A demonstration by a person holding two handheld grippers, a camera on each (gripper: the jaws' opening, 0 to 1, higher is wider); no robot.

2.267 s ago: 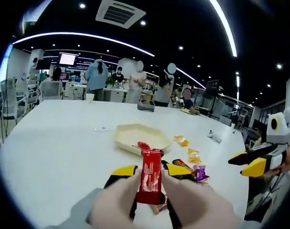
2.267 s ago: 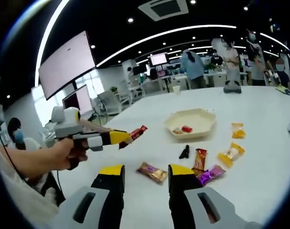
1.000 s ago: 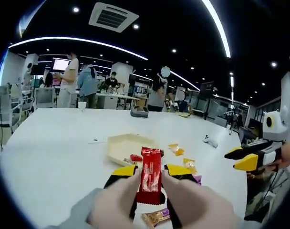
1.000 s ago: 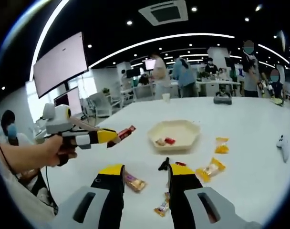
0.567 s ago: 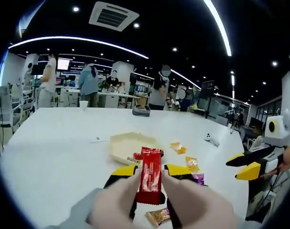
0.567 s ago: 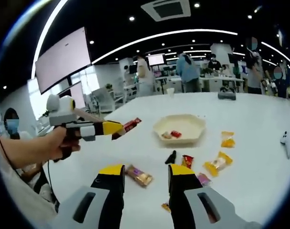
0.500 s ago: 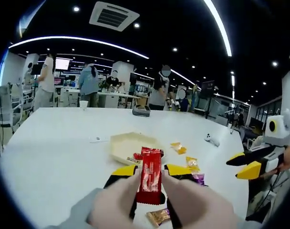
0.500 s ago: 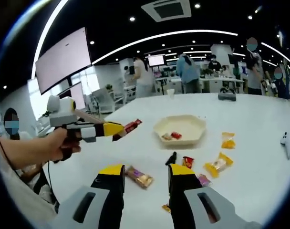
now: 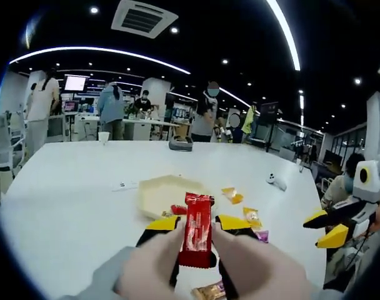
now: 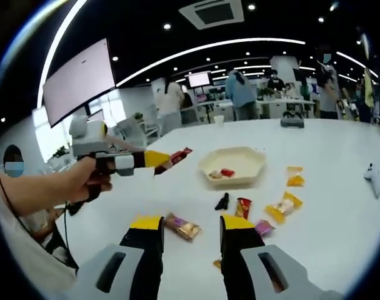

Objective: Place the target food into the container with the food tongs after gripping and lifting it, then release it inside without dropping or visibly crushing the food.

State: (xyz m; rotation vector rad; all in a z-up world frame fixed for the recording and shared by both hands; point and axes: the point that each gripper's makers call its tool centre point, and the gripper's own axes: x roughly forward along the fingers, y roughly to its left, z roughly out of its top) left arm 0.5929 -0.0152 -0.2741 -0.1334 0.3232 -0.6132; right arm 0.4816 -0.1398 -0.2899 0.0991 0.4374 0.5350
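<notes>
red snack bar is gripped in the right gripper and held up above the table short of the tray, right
Not quite: the red snack bar is clamped in the left gripper, not the right. The left gripper view shows it between that gripper's yellow tips; the right gripper view shows the right gripper open with nothing in it. The bar is indeed held above the table, short of the tray.

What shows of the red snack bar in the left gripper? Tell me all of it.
The red snack bar is a long, glossy red wrapper with pale print and crimped ends. It stands upright between the yellow-tipped jaws of the left hand-held gripper, clamped on its lower half, intact. In the right gripper view, the bar sticks out of the gripper, held in the air above the white table, short of the cream tray.
</notes>
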